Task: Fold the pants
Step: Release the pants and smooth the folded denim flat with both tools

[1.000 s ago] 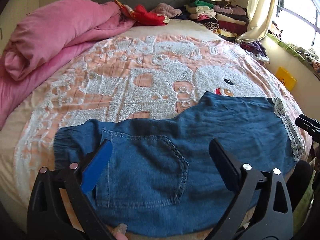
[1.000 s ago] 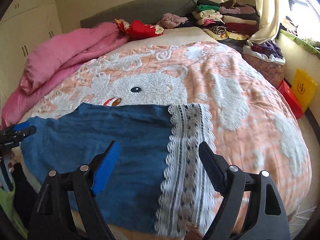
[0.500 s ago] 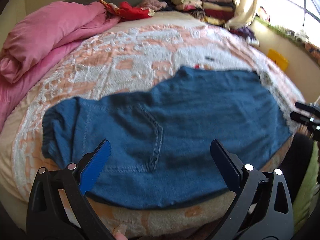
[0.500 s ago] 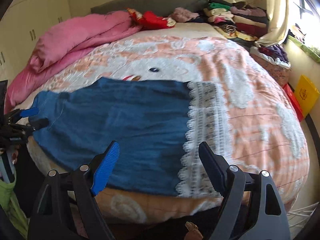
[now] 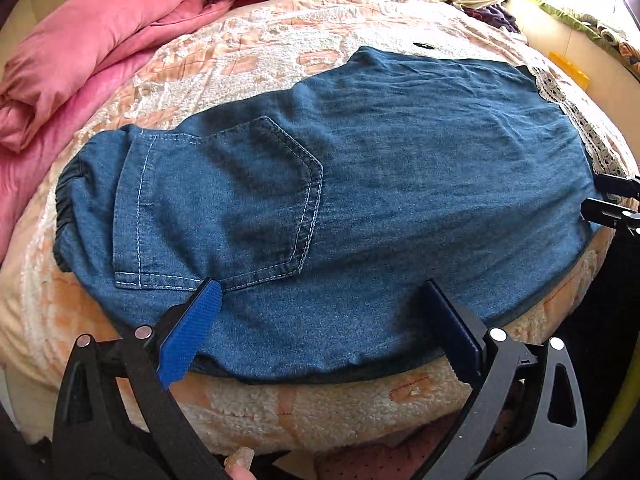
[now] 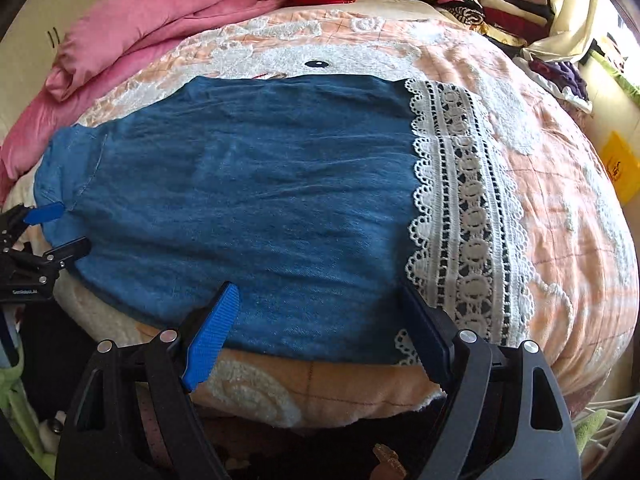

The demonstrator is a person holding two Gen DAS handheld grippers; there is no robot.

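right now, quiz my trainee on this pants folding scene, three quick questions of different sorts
1. True or false: the left tool is clamped on the denim pants.
2. Which end of the pants carries the white lace trim? A) the elastic waist end B) the leg hem end C) the back pocket
3. Fill in: the rolled-up pink quilt lies at the far ______ of the bed, as the right wrist view shows it.

Key:
1. False; both the left and the right tool stand open over the near edge of the pants.
2. B
3. left
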